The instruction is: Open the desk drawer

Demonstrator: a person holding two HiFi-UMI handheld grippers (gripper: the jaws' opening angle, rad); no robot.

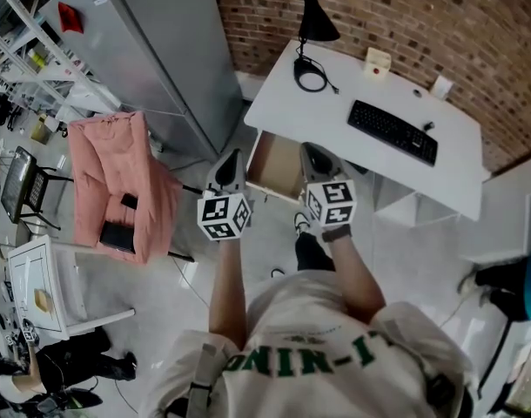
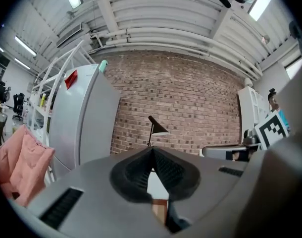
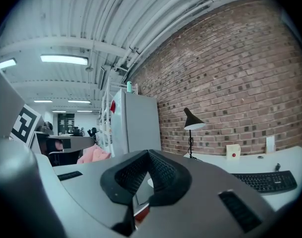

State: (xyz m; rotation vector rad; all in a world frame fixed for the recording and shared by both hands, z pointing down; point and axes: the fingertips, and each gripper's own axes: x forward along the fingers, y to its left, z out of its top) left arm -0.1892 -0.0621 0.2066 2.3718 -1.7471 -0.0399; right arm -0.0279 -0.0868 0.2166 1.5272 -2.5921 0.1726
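Drawer sat under the near-left end of the white counter, already slid out toward 7 o'clock with its wooden inside showing. Left hand-held gripper and right hand-held gripper were both clenched on nothing and held level. The drawer lay at 12 o'clock, below and between them, untouched. The right one looked marginally nearer, by my reckoning.

The left tongs and right tongs overlap the open drawer, hiding part of its inside.
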